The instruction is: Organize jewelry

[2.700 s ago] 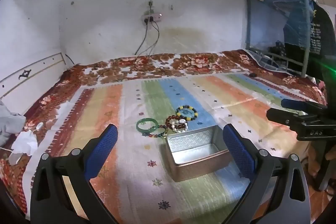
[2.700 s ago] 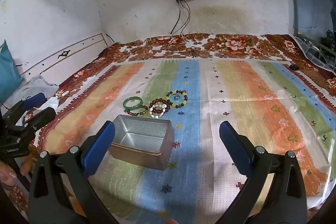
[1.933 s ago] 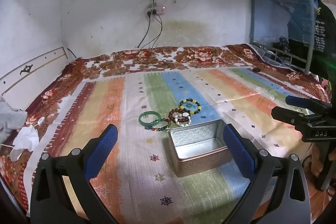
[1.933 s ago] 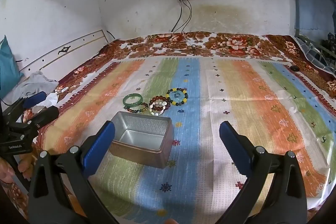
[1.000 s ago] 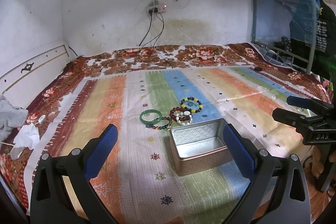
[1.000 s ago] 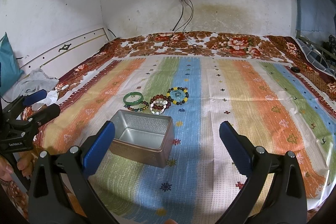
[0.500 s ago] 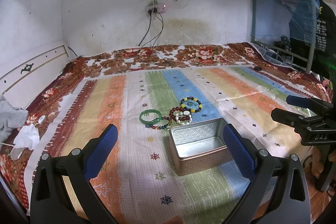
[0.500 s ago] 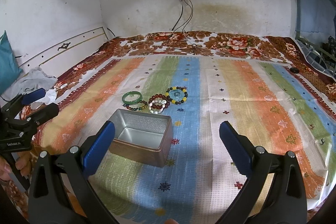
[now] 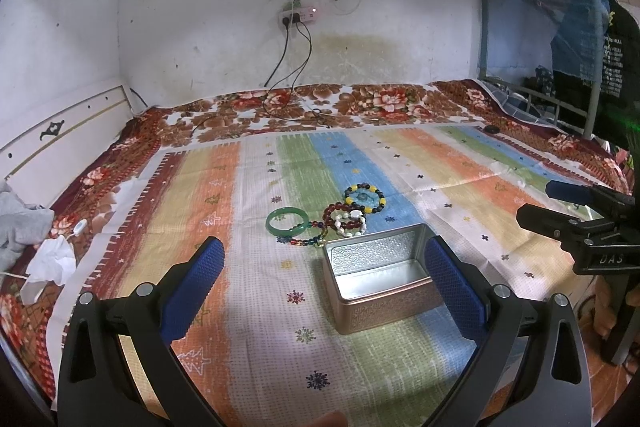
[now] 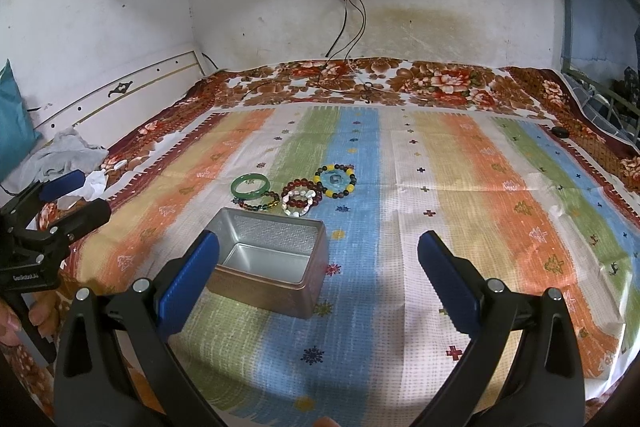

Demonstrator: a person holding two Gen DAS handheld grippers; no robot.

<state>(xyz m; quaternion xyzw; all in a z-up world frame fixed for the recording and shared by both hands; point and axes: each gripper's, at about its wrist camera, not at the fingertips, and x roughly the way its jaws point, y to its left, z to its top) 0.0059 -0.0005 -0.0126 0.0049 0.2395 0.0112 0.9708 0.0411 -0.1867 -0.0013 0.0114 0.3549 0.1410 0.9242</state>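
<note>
The left gripper (image 9: 324, 273) is hovering low in the frame of the left wrist view with its blue-padded fingers (image 9: 195, 281) spread wide and nothing between them. An open metal tin (image 9: 380, 277) is sitting on the striped cloth (image 9: 224, 187) just right of centre, its near right corner lying beside the right-hand pad in the picture but not visibly touching it. The jewelry is lying beyond the tin, toward the middle of the frame: a green bangle (image 9: 286, 221) to the left, a dark multicoloured bead bracelet (image 9: 308, 239) overlapping its lower edge, a red bead bracelet (image 9: 344, 217) with a white bead bracelet (image 9: 352, 223) resting on it, and a yellow-and-black bead bracelet (image 9: 364, 197) furthest up and right. All of them are lying well ahead of the fingertips, on the cloth and outside the tin. In the right wrist view the right gripper (image 10: 318, 275) is also gaping wide and carrying nothing; the tin (image 10: 269, 263) is sitting in the lower left of centre, just beside the left-hand pad (image 10: 188, 283), with the bracelets clustered above it around the middle of the frame. The right gripper is showing at the right edge of the left wrist view, its two fingers parted.
</note>
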